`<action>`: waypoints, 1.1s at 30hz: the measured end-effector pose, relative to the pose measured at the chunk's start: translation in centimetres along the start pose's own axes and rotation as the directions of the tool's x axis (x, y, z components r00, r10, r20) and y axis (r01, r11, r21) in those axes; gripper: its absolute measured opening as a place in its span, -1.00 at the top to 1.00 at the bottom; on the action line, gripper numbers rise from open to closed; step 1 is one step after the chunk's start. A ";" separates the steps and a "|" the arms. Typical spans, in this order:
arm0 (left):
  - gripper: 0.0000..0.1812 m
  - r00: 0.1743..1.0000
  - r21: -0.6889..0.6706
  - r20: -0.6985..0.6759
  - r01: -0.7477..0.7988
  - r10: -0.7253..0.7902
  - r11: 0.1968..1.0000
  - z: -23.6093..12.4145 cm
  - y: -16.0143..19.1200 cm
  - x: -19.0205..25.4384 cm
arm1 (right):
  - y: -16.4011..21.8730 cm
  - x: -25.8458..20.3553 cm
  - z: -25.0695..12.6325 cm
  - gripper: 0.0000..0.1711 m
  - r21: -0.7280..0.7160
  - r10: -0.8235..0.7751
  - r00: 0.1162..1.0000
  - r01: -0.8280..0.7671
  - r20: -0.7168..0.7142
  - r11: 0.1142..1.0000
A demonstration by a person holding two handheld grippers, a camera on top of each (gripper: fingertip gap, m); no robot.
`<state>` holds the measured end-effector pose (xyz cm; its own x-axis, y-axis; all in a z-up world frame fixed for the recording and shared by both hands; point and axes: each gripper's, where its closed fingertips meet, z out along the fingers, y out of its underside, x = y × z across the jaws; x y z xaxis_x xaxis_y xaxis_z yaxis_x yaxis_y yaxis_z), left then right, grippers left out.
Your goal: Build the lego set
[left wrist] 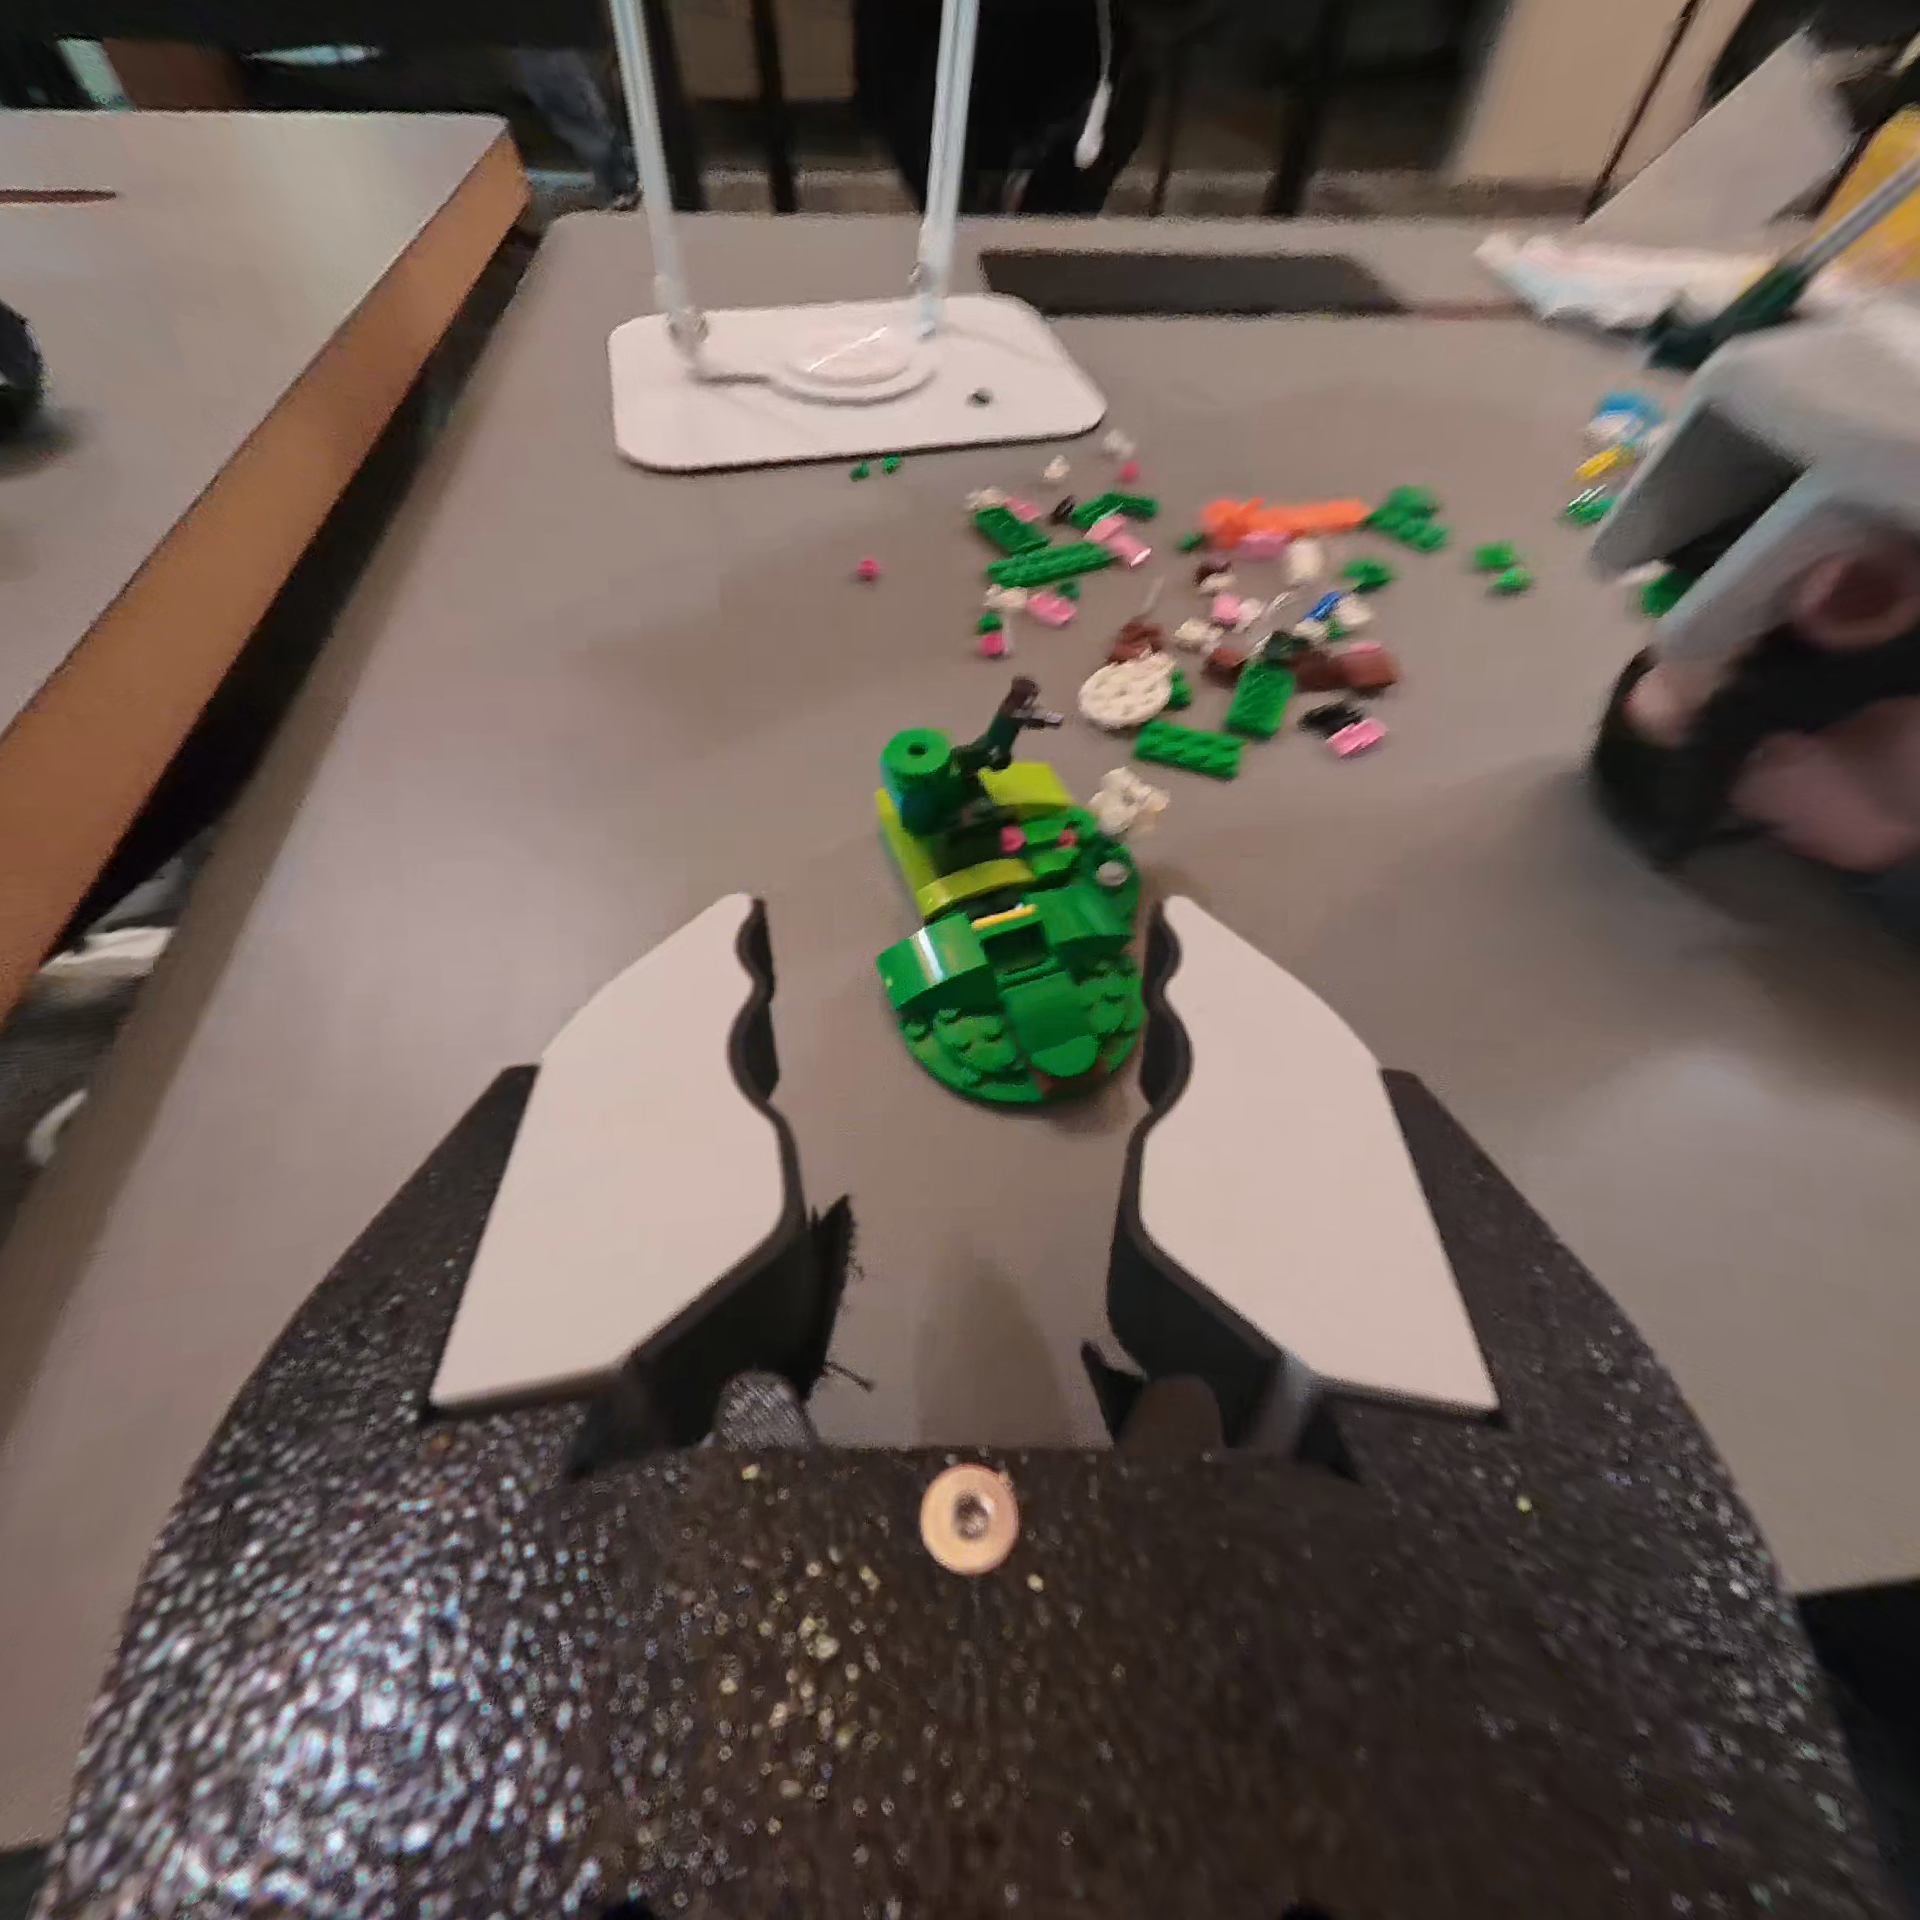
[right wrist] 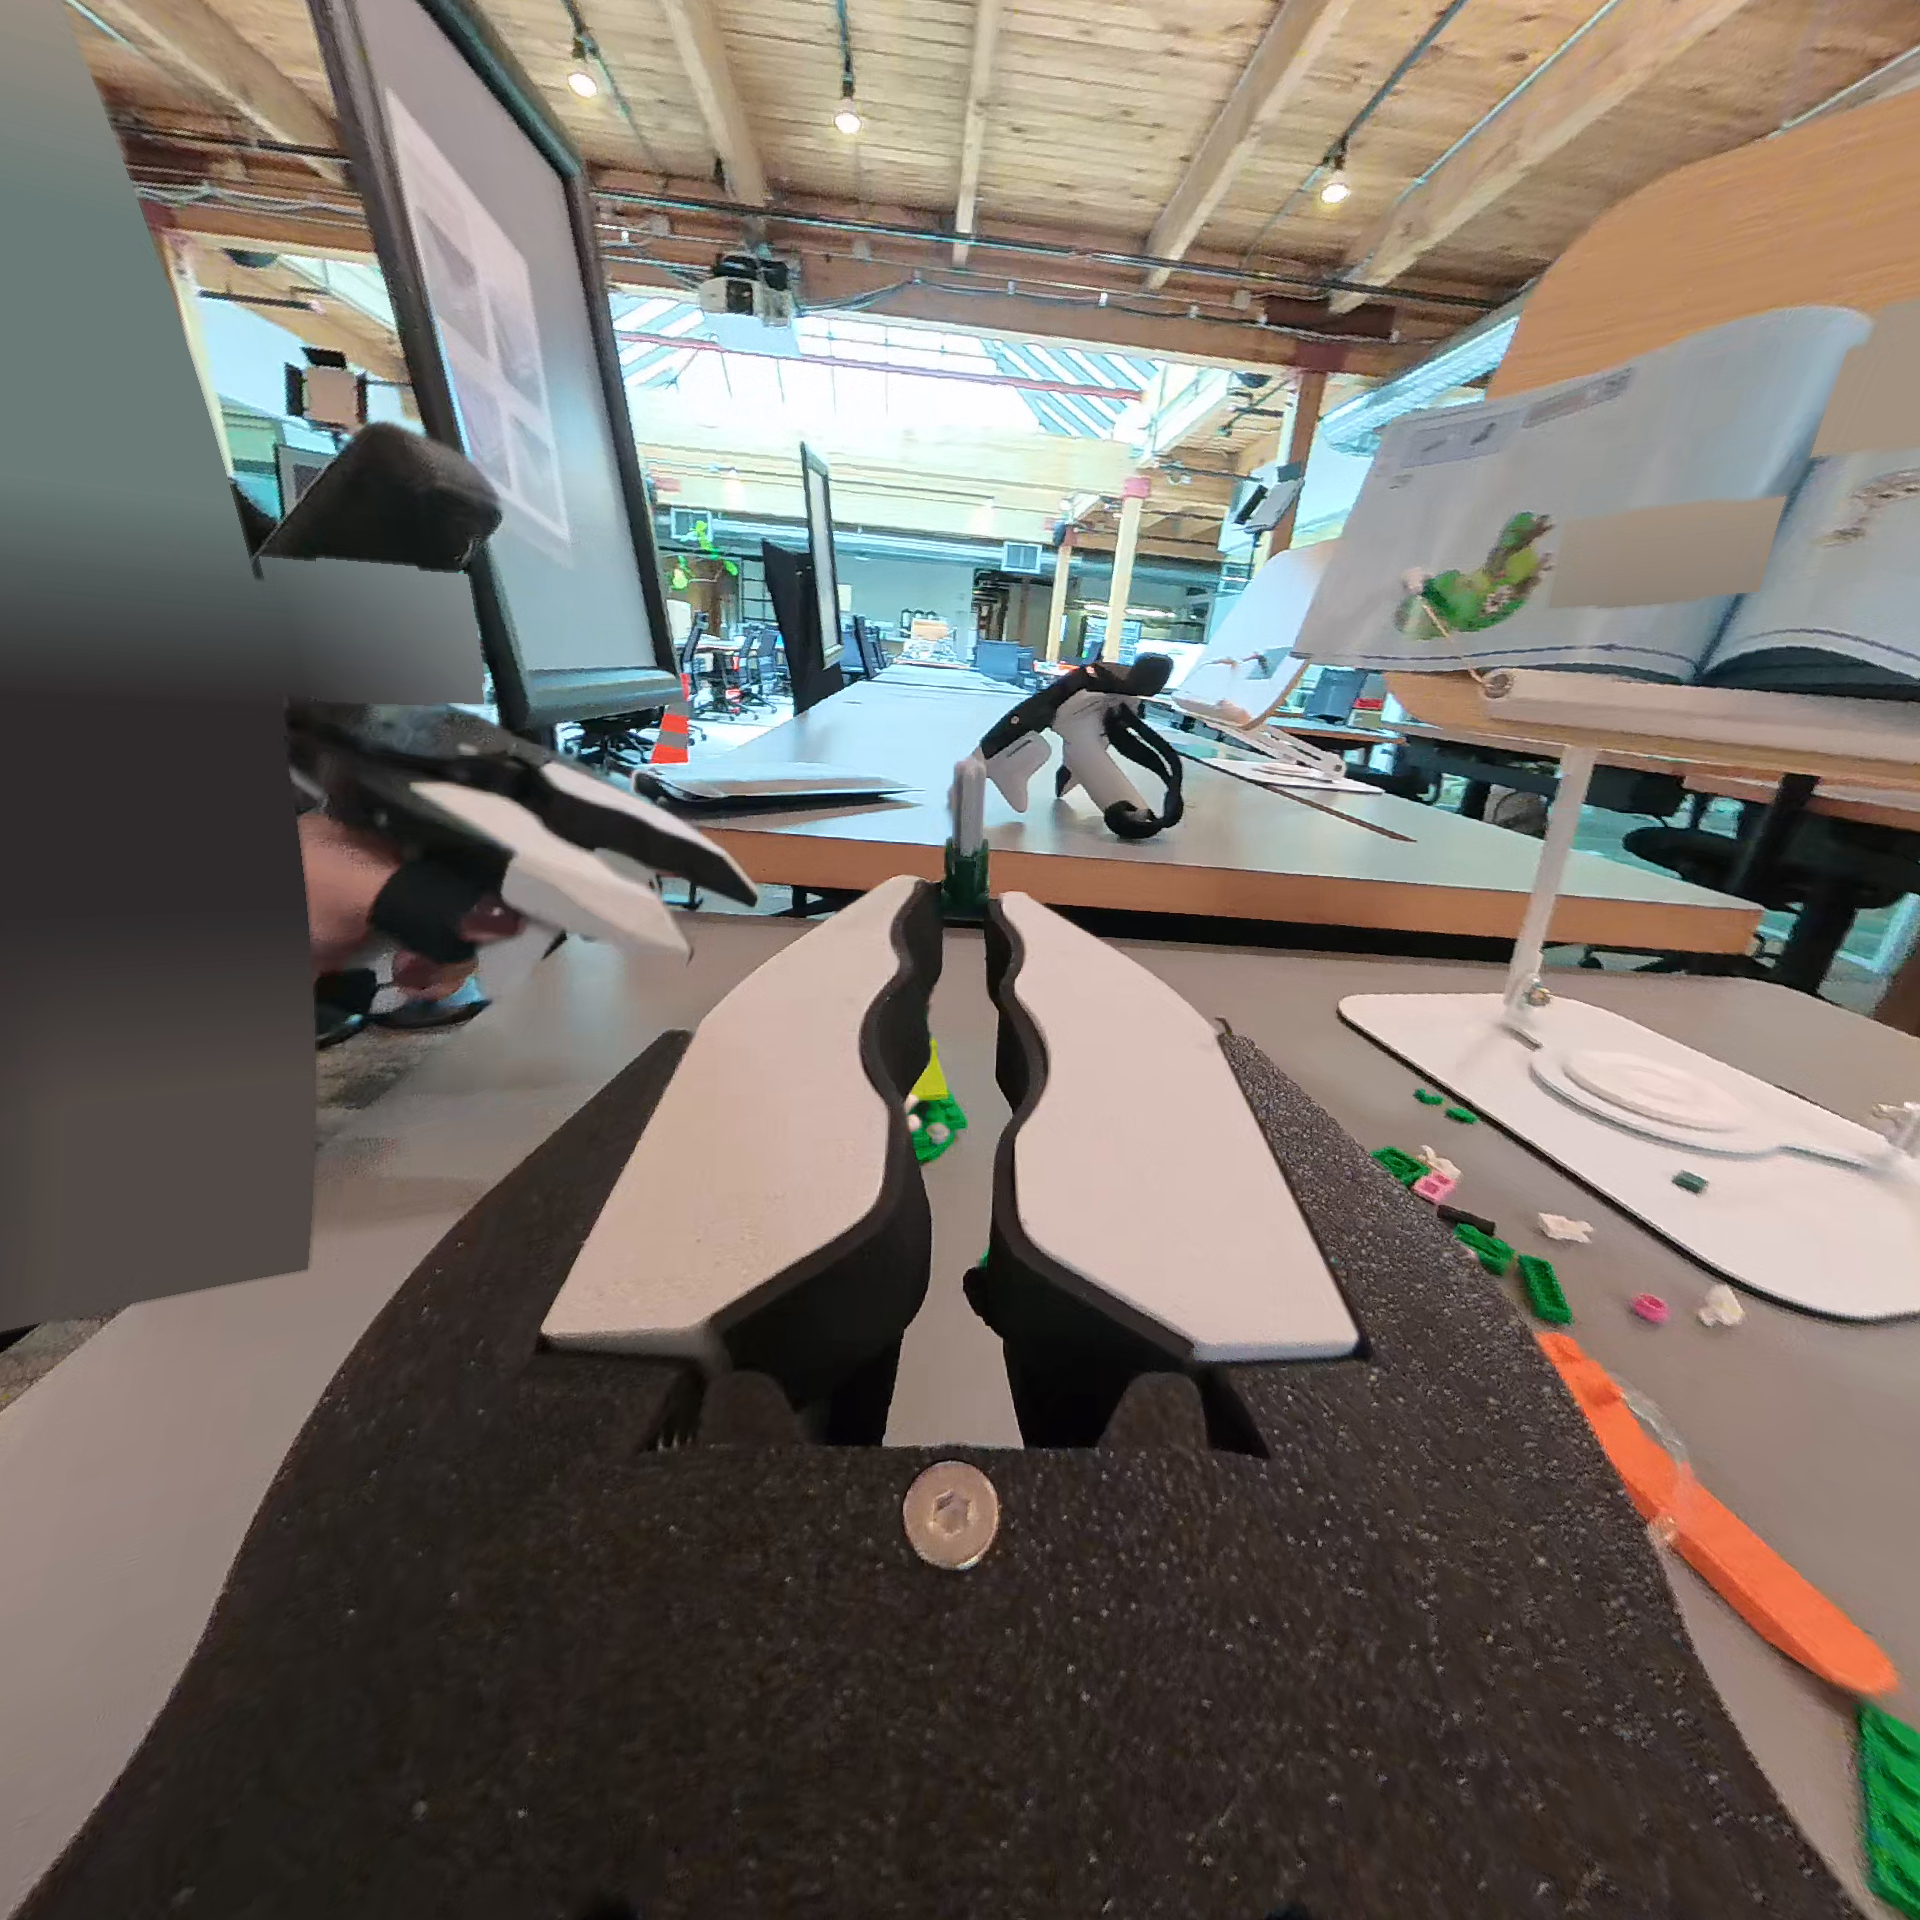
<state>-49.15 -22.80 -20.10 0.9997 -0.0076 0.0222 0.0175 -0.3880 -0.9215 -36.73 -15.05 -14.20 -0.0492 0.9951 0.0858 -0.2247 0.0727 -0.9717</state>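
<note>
Two grippers: the left gripper (left wrist: 961,997), fingers apart, frames the green build (left wrist: 1003,925) at centre frame for bracing; the right gripper (right wrist: 964,912) pinches a small green-and-white piece (right wrist: 966,852), ready to add.

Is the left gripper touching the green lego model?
Apart. In the left wrist view the left gripper is open, with bare table showing between its fingertips and the green lego model.

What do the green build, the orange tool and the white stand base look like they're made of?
Green build: hard moulded plastic, glossy, judging by its studs and shiny highlights. Orange tool: looks like smooth moulded plastic in one solid colour, though partly blurred. White stand base: a thin flat plate with rounded corners and a matte white finish; painted metal or plastic, the look leaves it open.
</note>
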 end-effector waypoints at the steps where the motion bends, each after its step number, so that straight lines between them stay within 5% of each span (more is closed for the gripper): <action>1: 0.17 0.999 -0.028 0.029 -0.024 0.024 0.999 0.3 0.5 -0.1 | 0.0 0.2 0.0 0.91 0.001 0.003 1.000 -0.003 -0.011 1.000; 8: -0.19 1.000 -0.189 -0.004 0.000 -0.001 0.982 2.7 3.5 0.9 | 0.3 0.3 0.1 0.92 -0.022 -0.018 1.000 0.017 -0.026 1.000; 14: 0.04 0.999 -0.186 -0.046 -0.017 0.009 0.982 3.0 3.5 1.2 | 1.0 -0.5 0.6 0.91 -0.086 -0.080 0.997 0.079 0.000 0.993; 33: 0.05 0.998 -0.317 0.045 -0.022 0.038 0.948 4.0 4.6 -0.1 | 1.3 -0.9 0.8 0.91 -0.109 -0.099 0.995 0.101 0.021 0.989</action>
<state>-49.08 -20.93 -25.89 0.9994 0.0191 -0.0299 -0.0099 -0.6600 -0.7512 -37.78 -15.90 -15.38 -0.0468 0.9814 0.1864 -0.1206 0.1797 -0.9763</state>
